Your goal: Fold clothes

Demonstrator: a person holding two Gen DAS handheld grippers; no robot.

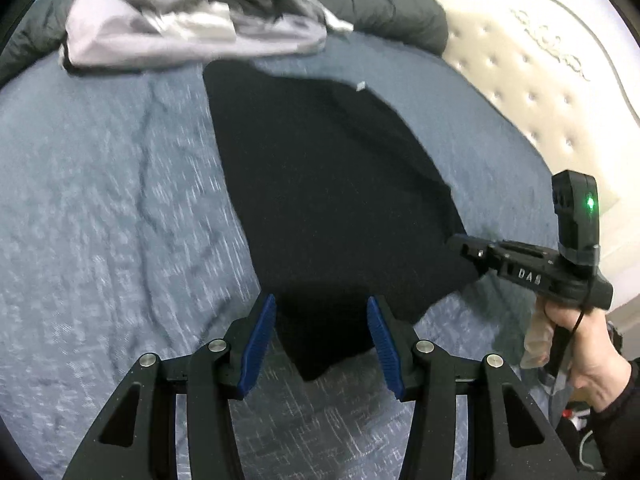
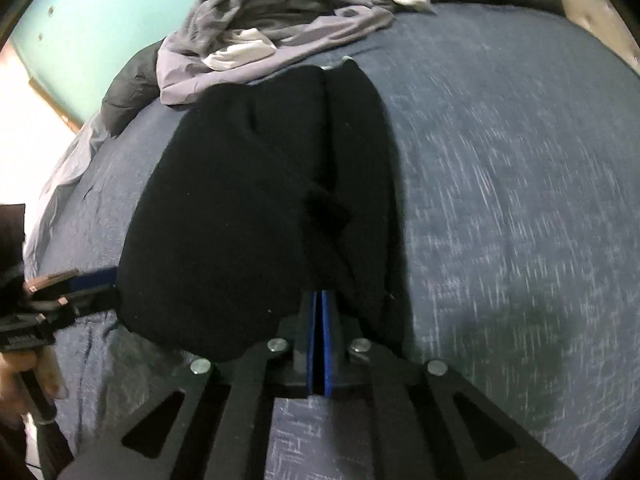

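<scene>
A black garment (image 1: 320, 180) lies partly folded lengthwise on the blue bedcover (image 1: 100, 220). My left gripper (image 1: 322, 299) stands open over the garment's near end, and the cloth's corner lies between the blue pads (image 1: 260, 344) without touching them. My right gripper (image 2: 320, 294) is shut, blue pads together, with its tips buried in a raised fold of the black garment (image 2: 240, 220). In the left wrist view the right gripper (image 1: 460, 245) meets the garment's right edge. In the right wrist view the left gripper (image 2: 100, 280) sits at the garment's left edge.
A heap of grey and white clothes (image 1: 192, 20) lies at the far side of the bed, against a dark padded quilt (image 1: 400, 12). A cream tufted headboard (image 1: 540, 80) rises at the right. A person's hand (image 1: 580, 340) holds the right gripper's handle. Bare bedcover (image 2: 500, 200) spreads right of the garment.
</scene>
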